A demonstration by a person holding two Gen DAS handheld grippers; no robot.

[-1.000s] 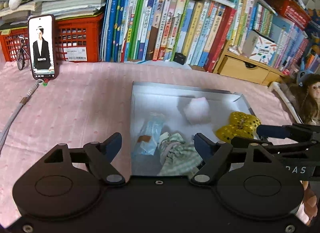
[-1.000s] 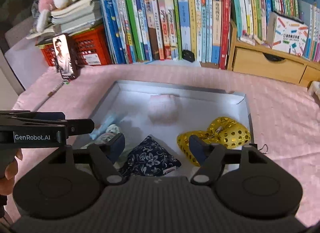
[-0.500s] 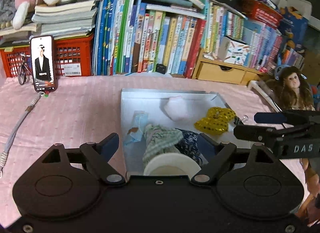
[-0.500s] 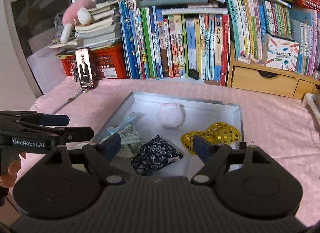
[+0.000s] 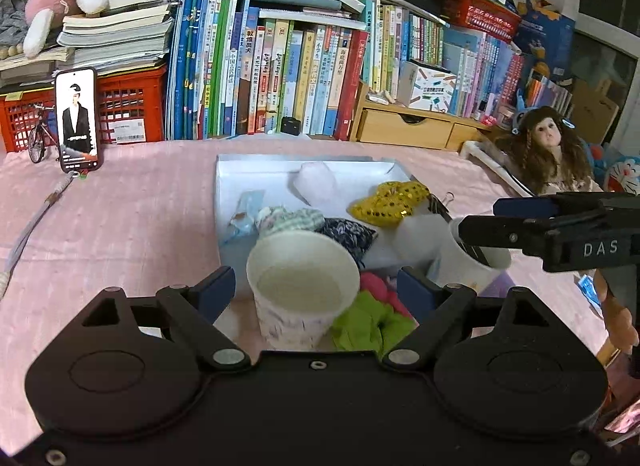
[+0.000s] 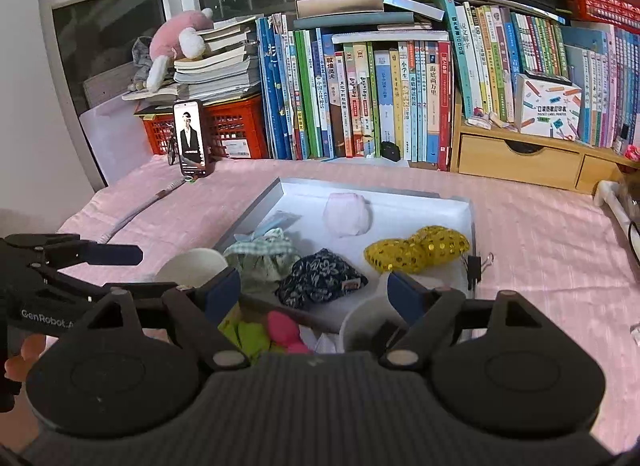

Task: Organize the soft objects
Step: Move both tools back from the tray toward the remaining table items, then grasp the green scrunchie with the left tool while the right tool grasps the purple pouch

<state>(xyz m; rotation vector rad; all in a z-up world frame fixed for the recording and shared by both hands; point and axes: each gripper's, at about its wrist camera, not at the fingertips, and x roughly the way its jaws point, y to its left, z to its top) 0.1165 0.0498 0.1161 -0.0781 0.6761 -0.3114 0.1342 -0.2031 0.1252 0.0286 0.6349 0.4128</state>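
Observation:
A white box lid [image 5: 256, 163] [image 6: 400, 195] on the pink cloth holds a pale pink pouch [image 5: 316, 183] [image 6: 347, 213], a yellow sequin bow [image 5: 390, 201] [image 6: 416, 249], a dark floral pouch [image 5: 352, 231] [image 6: 322, 278], a green checked pouch [image 5: 294, 217] [image 6: 266, 254] and a blue packet [image 5: 244, 209]. In front of it lie green [image 5: 372, 326] [image 6: 244, 336] and pink [image 6: 282, 330] soft pieces. My left gripper [image 5: 312, 290] is open around a paper cup [image 5: 302, 286]. My right gripper [image 6: 314, 292] is open and empty above these pieces.
A second paper cup [image 5: 472, 262] [image 6: 368, 326] stands to the right of the soft pieces. A phone [image 5: 77, 119] leans on a red crate [image 5: 128, 109]. Books [image 5: 280, 77] line the back. A doll [image 5: 548, 149] sits at right. A binder clip [image 6: 478, 266] lies by the lid.
Both grippers have pulled back and risen from the lid. The two paper cups and the green and pink pieces have come into view. Both grippers stay open.

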